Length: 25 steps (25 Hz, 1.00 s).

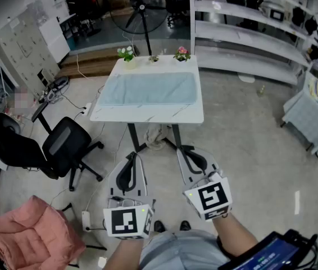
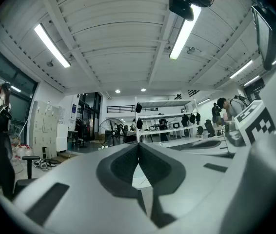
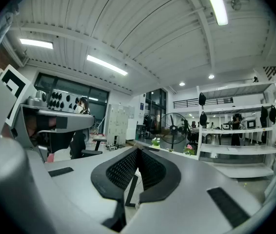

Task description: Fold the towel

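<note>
A pale blue towel lies spread flat on the white table some way ahead of me in the head view. My left gripper and right gripper are held level near my body, well short of the table's near edge, side by side. Both are shut with nothing between the jaws. In the left gripper view the left gripper has its dark pads meeting at the tips. The right gripper shows the same in the right gripper view, with the table's edge just visible below its jaws.
Three small flower pots stand along the table's far edge. A black office chair stands left of the table and a pink cushion lies at the lower left. A standing fan and white shelves are behind; a cloth lies under the table.
</note>
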Tool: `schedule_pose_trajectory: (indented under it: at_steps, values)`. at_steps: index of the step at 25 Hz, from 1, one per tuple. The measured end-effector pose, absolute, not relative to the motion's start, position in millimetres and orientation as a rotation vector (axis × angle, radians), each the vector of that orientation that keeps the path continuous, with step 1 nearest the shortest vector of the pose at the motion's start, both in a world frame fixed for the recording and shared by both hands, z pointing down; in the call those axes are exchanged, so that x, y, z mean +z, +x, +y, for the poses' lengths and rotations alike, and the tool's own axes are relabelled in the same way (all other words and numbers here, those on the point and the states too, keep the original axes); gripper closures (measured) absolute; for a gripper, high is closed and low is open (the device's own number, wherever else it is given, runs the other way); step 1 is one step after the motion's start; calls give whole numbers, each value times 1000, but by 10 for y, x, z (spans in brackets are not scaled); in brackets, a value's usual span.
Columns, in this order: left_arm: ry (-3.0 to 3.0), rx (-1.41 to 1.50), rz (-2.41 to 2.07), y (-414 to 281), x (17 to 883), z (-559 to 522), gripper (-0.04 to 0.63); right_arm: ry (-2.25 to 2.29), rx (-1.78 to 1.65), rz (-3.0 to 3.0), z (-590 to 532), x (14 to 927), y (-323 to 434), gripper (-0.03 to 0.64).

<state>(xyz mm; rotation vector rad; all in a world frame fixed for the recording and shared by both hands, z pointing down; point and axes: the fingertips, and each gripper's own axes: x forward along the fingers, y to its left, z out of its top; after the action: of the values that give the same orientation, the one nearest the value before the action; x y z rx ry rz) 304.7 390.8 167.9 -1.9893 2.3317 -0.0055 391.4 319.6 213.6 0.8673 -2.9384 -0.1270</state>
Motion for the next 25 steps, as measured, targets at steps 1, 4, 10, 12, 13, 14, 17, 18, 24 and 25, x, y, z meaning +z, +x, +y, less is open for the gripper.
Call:
schedule_pose_trajectory:
  at_steps: [1, 4, 10, 12, 13, 14, 17, 18, 24, 25]
  values:
    - [-1989, -6, 2331, 3052, 1675, 3894, 588, 866, -130, -2939, 3184, 2132, 3917, 601]
    - [-1992, -10, 2331, 3076, 1689, 3849, 588, 860, -138, -2938, 3147, 2145, 3931, 601]
    - [-1998, -36, 2348, 3105, 1807, 3791, 588, 875, -56, -2969, 3066, 2172, 3993, 600]
    - [-1997, -50, 2355, 3102, 1847, 3761, 588, 875, -49, -2967, 3009, 2187, 4016, 598]
    - [-1995, -56, 2360, 3089, 1865, 3743, 588, 873, -48, -2963, 2976, 2206, 4015, 598]
    - [-1992, -61, 2367, 3066, 1886, 3725, 588, 873, -44, -2959, 2943, 2230, 4006, 598]
    - [-1987, -57, 2392, 2940, 1948, 3666, 588, 877, -27, -2952, 2846, 2304, 3923, 598]
    - [-1985, -52, 2401, 2873, 1972, 3646, 588, 875, -26, -2950, 2811, 2334, 3871, 598]
    - [-1983, -43, 2470, 2199, 2276, 3406, 588, 850, 6, -2903, 2513, 2660, 3311, 598]
    - [-1990, -46, 2478, 2040, 2342, 3319, 588, 850, 19, -2892, 2433, 2721, 3175, 598]
